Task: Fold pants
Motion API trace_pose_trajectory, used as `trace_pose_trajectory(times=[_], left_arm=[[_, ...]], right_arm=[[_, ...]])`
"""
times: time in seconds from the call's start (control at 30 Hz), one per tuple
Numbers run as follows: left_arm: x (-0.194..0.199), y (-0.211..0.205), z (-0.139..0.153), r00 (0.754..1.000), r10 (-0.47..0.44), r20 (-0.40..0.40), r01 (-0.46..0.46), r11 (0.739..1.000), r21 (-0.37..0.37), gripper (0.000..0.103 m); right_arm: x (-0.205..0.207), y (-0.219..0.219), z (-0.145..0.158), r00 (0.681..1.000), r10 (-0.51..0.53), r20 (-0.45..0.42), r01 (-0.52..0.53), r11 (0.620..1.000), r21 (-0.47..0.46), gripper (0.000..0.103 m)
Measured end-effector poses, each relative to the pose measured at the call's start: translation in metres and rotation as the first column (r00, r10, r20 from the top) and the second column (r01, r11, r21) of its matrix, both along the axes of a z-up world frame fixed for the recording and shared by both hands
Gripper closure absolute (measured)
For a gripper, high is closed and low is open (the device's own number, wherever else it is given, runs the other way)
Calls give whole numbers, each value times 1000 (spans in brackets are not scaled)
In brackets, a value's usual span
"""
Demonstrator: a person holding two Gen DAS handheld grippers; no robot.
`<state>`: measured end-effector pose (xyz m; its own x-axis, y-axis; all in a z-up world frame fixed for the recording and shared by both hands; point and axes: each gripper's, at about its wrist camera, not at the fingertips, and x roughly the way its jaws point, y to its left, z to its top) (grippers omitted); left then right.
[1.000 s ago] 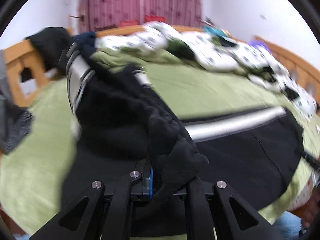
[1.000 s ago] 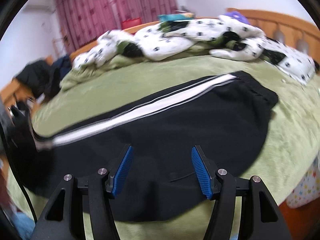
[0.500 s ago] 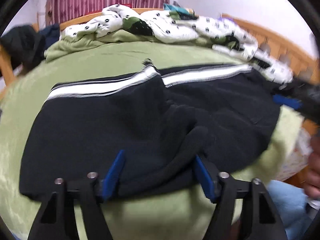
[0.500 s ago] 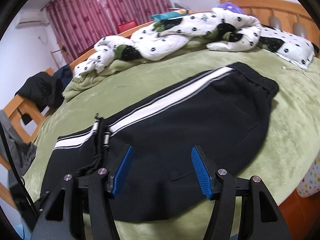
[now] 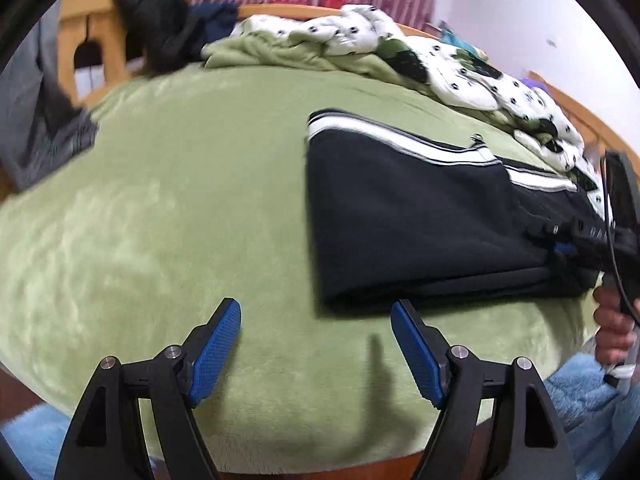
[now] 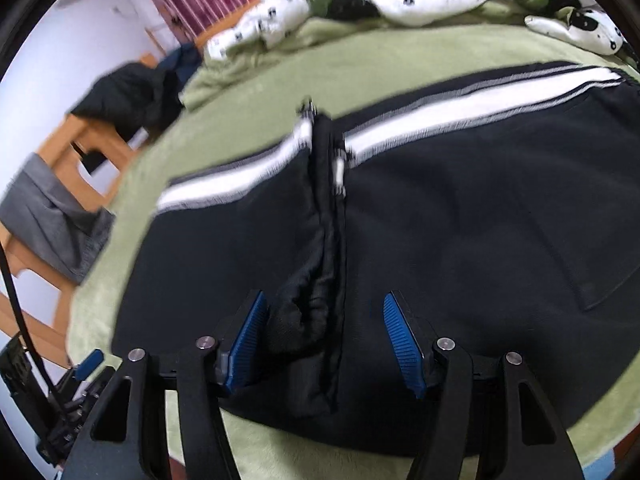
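Black pants [image 5: 408, 220] with a white side stripe lie folded over on the green blanket [image 5: 172, 208]. In the right wrist view the pants [image 6: 460, 220] fill the middle, and the folded-over leg's cuff edge [image 6: 324, 264] runs down toward me. My left gripper [image 5: 316, 346] is open and empty over bare blanket, just left of the fold's edge. My right gripper [image 6: 322, 342] is open, its fingers either side of the bunched cuff end. It also shows in the left wrist view [image 5: 576, 240] at the pants' near right edge.
A black-spotted white duvet [image 5: 400, 52] is piled along the bed's far side. Dark clothes [image 5: 160, 24] hang on the wooden frame at the left, with a grey garment [image 6: 52, 220] beside it. The bed's front edge is just below both grippers.
My left gripper let go of the pant leg, which now lies folded over the pants, and pulled back left over bare blanket. My right gripper moved in over the cuff end.
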<state>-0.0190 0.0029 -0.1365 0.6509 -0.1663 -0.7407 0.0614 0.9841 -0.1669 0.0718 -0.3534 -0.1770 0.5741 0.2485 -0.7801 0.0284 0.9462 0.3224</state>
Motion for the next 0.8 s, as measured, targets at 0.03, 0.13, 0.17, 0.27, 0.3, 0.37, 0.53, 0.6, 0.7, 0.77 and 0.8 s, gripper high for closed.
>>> trace_pose_trajectory(times=[0.03,0.13,0.17,0.27,0.3,0.37,0.53,0.6,0.7,0.77,0.8], left_arm=[[2,2,-4,1000,-1,-5,1,1000,-17,27],[7,-3,-10,1000,-20,-9,20,1000,-10,27],[8,-6,-11,1000,-21,0,21,1000,-1,27],[14,-15,-12,999,6,40,-7,1000,29,27],[17,-16,-13,999,13,53,-14,999,32,27],[23,-19,-17,998,23,66,-26,998,54,27],[8,-6,-8,989,56,139,-48,997,-65,60],[8,-8,-11,992,41,121,-34,998,-55,60],[12,-11,-21,996,34,78,-31,999,-39,60],[12,-8,-19,997,32,73,-29,998,-51,60],[12,-6,-17,997,31,70,-28,998,-53,60]], right_arm=[[1,3,-3,1000,-7,-3,6,1000,-23,45],[4,9,-2,1000,3,6,-3,999,-44,53],[5,11,-3,1000,1,1,0,999,-40,53],[11,12,-7,1000,-15,-7,14,999,-40,51],[12,13,-7,1000,-14,-2,14,999,-51,51],[14,18,-5,1000,-4,7,5,998,-66,72],[3,14,28,989,11,149,-4,999,-51,86],[-2,11,45,975,22,221,-7,998,-66,87],[13,4,22,995,13,100,-7,998,-56,87],[19,-1,-6,1000,-3,-1,3,1000,-13,83],[17,-2,-9,1000,-3,7,3,1000,-12,82]])
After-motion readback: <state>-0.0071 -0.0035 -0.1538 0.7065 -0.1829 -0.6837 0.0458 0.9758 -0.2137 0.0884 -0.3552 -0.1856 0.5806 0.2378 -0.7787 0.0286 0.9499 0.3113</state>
